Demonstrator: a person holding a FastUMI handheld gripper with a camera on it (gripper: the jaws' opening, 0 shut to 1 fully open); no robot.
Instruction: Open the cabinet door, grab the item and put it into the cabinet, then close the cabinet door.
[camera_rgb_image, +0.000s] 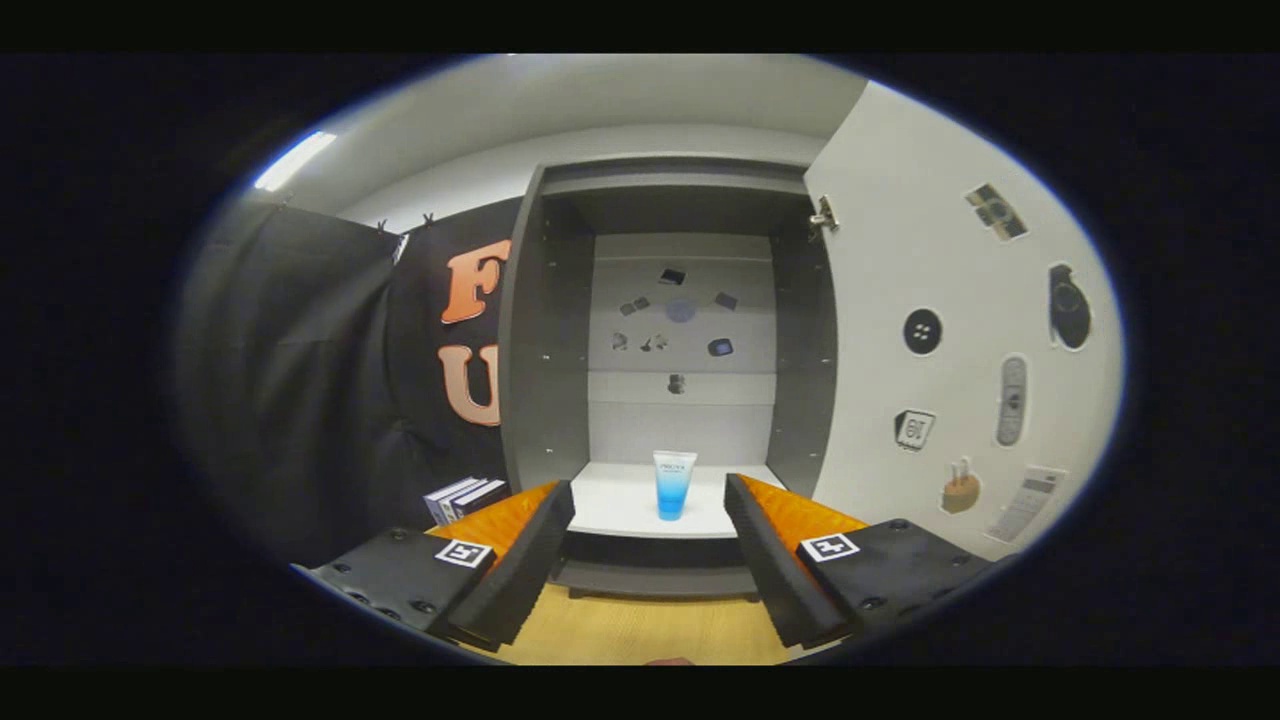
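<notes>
So the cabinet (660, 200) is standing wide open here, its door (930, 330) swung out to about 3 o'clock of the opening, inside face covered in little stickers. The tube (673, 484), a small blue-to-white squeeze tube standing on its cap end, is already sitting upright on the white shelf (620, 510) inside, near the front edge, roughly dead center. From the gripper (650, 550), it's at 12 o'clock, just beyond the fingertips and lined up with the gap between them.

The claw is spread wide and isn't pinching anything; both fingers are sitting clear of the tube, out over the wooden tabletop (640, 630) in front of the cabinet. Looks like the item is placed and the door is what's left to deal with, though that's just a read from how things are lying.

On handling: this tube is probably light and soft-walled, so it's going to squish if squeezed hard, and the plastic looks smooth, maybe a bit slippery. Standing tall on a narrow base, it's likely tippy, so any bump is risking a knock-over. If it needs grabbing again, the lower half near the stiffer cap end is looking like the best spot, with gentle pressure from both sides.

Some books (462, 497) are sitting at about 9 o'clock, outside the cabinet by its left wall.
</notes>
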